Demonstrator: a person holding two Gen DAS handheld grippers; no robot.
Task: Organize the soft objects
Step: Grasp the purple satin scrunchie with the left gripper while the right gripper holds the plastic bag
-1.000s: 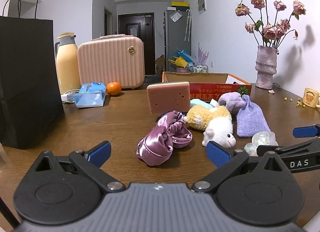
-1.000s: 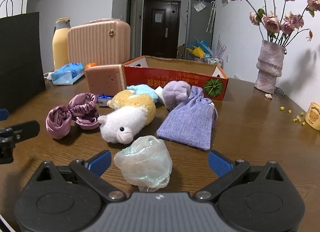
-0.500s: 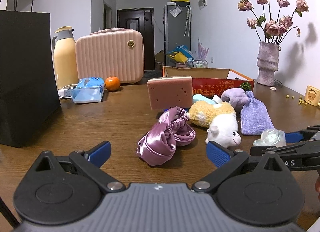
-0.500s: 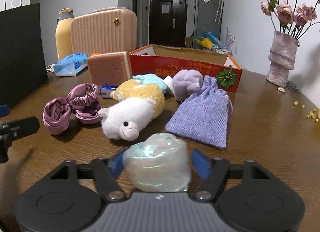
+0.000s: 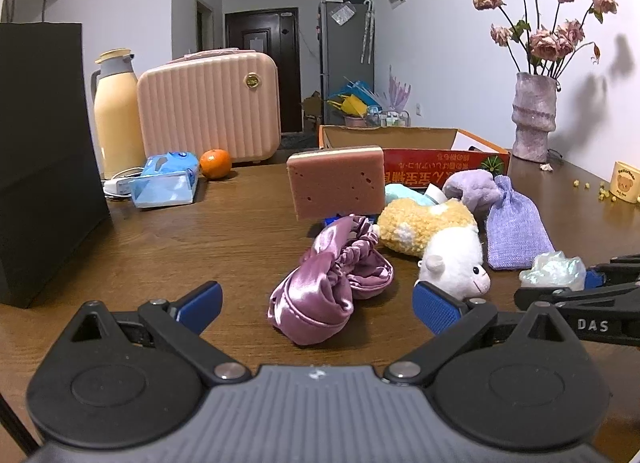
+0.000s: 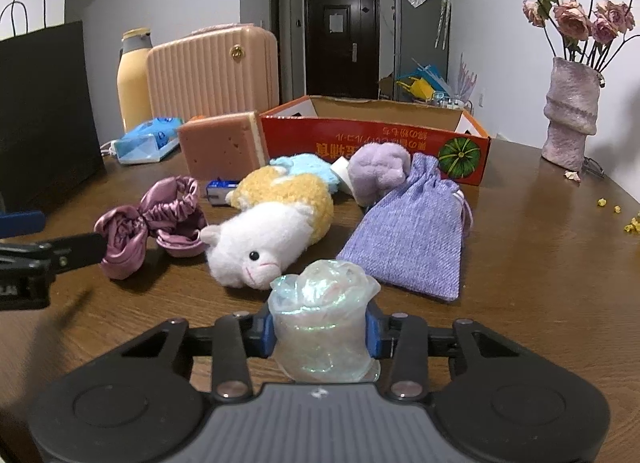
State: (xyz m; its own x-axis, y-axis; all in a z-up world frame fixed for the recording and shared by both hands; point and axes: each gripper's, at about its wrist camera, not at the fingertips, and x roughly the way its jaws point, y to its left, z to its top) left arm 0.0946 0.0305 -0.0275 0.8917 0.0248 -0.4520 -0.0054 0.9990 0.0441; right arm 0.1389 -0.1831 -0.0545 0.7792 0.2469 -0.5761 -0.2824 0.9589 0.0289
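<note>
Satin first, from the left wrist view: one mauve satin scrunchie (image 5: 334,277) lies on the worktop (image 5: 224,239) straight ahead of the left gripper (image 5: 316,303), its long axis running away from the jaws and a little rightward. Those jaws stand spread wide with nothing between them, so the left hand is plainly the nearer one for the scrunchie. Behind it I count one plush lamb (image 5: 436,247), one lilac drawstring pouch (image 5: 514,229), one small purple plush (image 5: 470,191), one pale blue plush piece (image 5: 402,193) and one pink sponge block (image 5: 336,183) standing on edge. One red cardboard box (image 5: 444,167) sits beyond them, open at the top, and I'd guess it is where the soft things go. At the right edge the right gripper (image 5: 586,283) reaches in with one iridescent crinkled bundle (image 5: 554,269) at its tips.

From the right wrist view the same bundle (image 6: 322,327) fills the middle: the right gripper (image 6: 320,333) is clenched on it from both sides, and it bulges above the blue pads (image 6: 371,333). It looks slightly raised, though I can't be sure it is clear of the worktop (image 6: 540,263). The box (image 6: 376,147) lies dead ahead, past the lamb (image 6: 272,235) and the pouch (image 6: 416,243), so the carry would be forward and over those two. The scrunchie (image 6: 150,219) is off to the left, just beside the left gripper's tip (image 6: 72,249).
</note>
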